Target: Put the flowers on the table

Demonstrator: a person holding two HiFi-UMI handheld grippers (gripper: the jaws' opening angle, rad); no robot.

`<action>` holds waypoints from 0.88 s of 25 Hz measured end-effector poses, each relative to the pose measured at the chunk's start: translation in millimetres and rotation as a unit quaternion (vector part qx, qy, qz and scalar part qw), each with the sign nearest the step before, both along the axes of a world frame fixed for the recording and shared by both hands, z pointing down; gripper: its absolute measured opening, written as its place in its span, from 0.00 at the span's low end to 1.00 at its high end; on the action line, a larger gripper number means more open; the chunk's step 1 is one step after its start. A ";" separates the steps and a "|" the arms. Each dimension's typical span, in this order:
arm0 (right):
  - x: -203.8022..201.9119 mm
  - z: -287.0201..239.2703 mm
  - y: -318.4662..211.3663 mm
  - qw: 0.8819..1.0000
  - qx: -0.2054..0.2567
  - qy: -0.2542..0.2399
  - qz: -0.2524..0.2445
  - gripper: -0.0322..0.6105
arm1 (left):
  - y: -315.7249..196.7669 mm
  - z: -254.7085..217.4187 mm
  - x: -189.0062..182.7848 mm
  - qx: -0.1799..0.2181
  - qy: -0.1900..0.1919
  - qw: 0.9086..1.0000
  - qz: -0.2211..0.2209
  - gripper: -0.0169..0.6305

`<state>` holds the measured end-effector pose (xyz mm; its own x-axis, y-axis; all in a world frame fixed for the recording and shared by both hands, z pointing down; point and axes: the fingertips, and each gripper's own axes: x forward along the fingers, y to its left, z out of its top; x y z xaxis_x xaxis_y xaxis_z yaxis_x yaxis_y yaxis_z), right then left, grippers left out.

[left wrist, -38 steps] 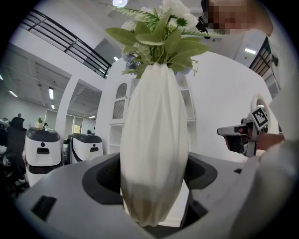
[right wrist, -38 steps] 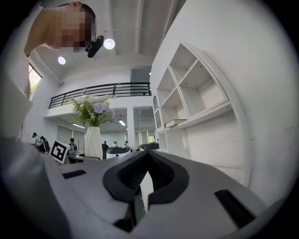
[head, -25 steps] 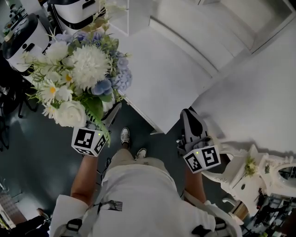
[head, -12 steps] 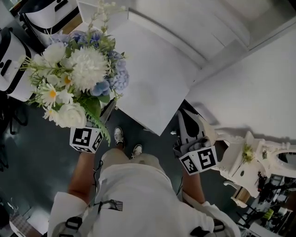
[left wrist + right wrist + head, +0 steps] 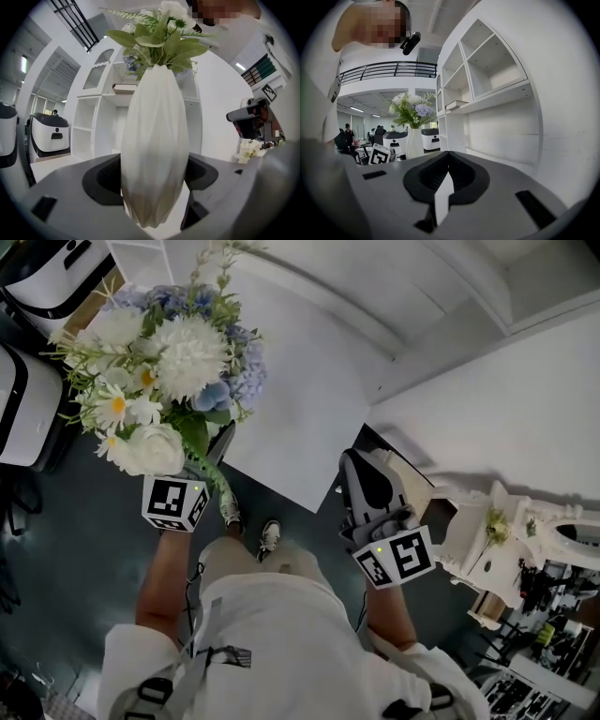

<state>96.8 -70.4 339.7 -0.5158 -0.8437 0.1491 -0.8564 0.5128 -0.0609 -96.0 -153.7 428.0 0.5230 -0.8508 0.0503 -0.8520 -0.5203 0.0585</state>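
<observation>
A bouquet of white, blue and yellow flowers (image 5: 169,381) stands in a tall white ribbed vase (image 5: 154,150). My left gripper (image 5: 214,454) is shut on the vase's lower body, a jaw on either side, and holds it upright over the dark floor beside the table's edge. The white table (image 5: 309,399) lies just ahead, its near corner between the two grippers. My right gripper (image 5: 361,486) is shut with nothing in it, to the right of that corner. The right gripper view shows the flowers (image 5: 411,108) and vase (image 5: 414,143) off to the left.
White open shelving (image 5: 487,70) rises ahead on the right. An ornate white stand (image 5: 497,549) with a small flower sits at the right. White machines (image 5: 28,418) stand on the dark floor at the left. People stand far off in the hall.
The table's corner has drawn closer towards me. My right gripper has risen a little and shifted left. The left gripper still holds the vase the same way.
</observation>
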 end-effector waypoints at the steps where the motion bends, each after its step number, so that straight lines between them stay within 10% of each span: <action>1: -1.5 -2.0 3.5 1.000 -0.003 0.001 -0.002 0.07 | 1.2 -0.2 -0.6 -0.002 -0.002 1.000 -0.002 0.60; 22: -25.9 -47.6 63.4 0.998 -0.053 0.034 0.021 0.07 | 15.2 1.6 -13.6 -0.024 -0.033 0.999 0.003 0.60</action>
<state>70.9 -7.0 292.1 -0.4650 -0.8422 0.2729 -0.8814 0.4694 -0.0534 -109.6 -138.5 429.5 0.5227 -0.8432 0.1253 -0.8514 -0.5239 0.0262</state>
